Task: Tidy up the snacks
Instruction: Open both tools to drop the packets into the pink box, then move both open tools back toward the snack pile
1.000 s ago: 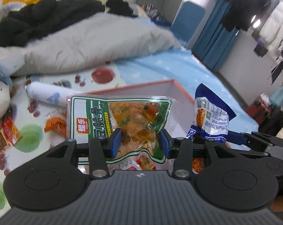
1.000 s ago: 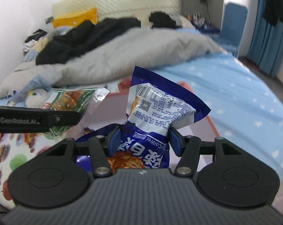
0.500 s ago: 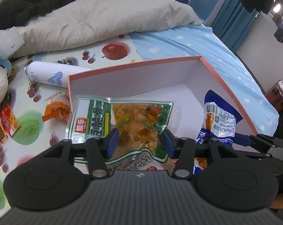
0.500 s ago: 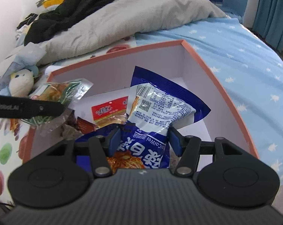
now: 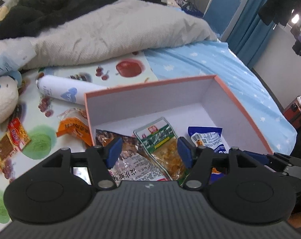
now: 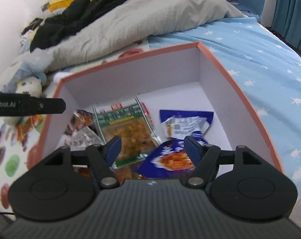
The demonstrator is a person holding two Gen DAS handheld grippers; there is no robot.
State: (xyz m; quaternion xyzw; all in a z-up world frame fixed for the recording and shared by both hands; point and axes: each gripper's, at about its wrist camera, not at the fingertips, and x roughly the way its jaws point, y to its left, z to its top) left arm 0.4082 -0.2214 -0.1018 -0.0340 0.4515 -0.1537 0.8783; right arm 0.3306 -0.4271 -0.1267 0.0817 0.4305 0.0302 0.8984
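A pink-rimmed box [image 5: 240,105] with a white inside sits on the bed; it also shows in the right wrist view [image 6: 230,79]. In it lie a green snack packet [image 5: 160,139] [image 6: 126,127], a blue snack packet [image 5: 208,139] [image 6: 182,127] and a brown-and-silver packet [image 5: 126,151] [image 6: 80,131]. My left gripper [image 5: 149,152] is open and empty above the box's near left part. My right gripper [image 6: 152,148] is open and empty above the box's near edge, over the blue packet.
Left of the box on the fruit-print mat lie an orange packet [image 5: 74,127], a red packet [image 5: 8,141], a white tube [image 5: 60,91] and a plush toy [image 5: 2,99]. A grey duvet [image 5: 110,31] and black clothes lie behind. Blue sheet is to the right.
Both grippers have opened and let go of their packets. The green packet and the blue packet now lie inside the box. Both grippers have drawn back a little.
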